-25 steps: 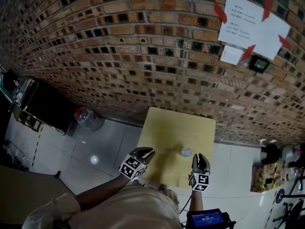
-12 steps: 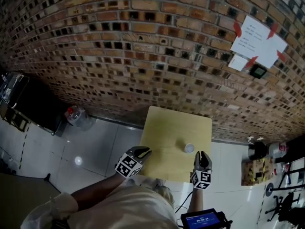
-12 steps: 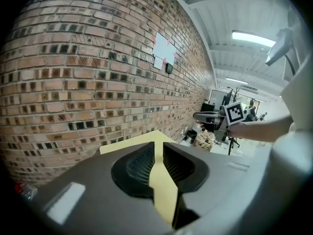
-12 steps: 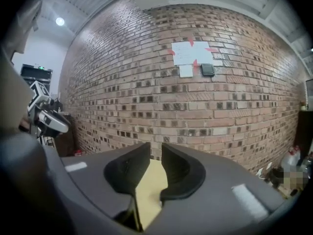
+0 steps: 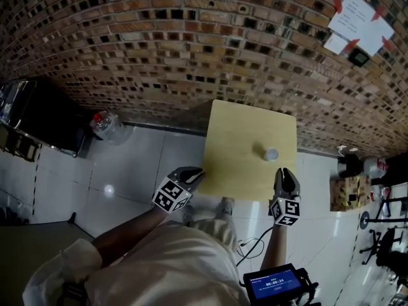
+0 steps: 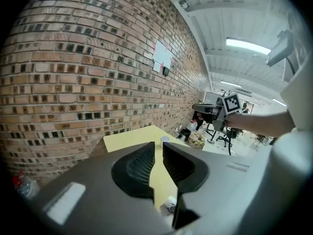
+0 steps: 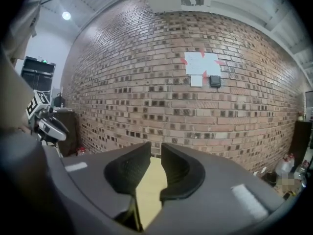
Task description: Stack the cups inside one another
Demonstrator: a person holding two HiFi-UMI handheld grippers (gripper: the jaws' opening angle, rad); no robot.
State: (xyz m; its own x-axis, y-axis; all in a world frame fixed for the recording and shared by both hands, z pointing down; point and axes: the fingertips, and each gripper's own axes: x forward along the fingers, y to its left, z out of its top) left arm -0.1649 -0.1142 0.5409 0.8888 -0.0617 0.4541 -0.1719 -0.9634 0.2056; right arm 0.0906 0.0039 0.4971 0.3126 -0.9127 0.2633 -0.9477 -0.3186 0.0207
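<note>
**Two claws at the table's near edge, one white cup on top**

A small yellow table (image 5: pixel 242 139) stands against a brick wall (image 5: pixel 191 56). On it sits a white cup (image 5: pixel 271 153), near the table's right side and about halfway back. From above it looks like one cup. I cannot tell if more cups are tucked inside it.

The left gripper (image 5: pixel 197 172) hangs by the near left corner of the table, out over the white floor (image 5: pixel 134 177). Its two dark jaws are almost together, with only a thin gap between them. Nothing is in that gap. In the left gripper view, only the yellow table top shows through it, and the cup sits far off past the jaw tips.

The right gripper (image 5: pixel 285 171) is at the near edge of the table, close to the cup but not touching it. Its jaws also leave a thin gap with nothing in it. It points at the wall, where white papers (image 5: pixel 360 24) are stuck up with red tape.

A clear bottle (image 5: pixel 104 123) stands on the floor by the wall, left of the table. A small lit screen (image 5: pixel 274 284) shows near the person's right arm.
</note>
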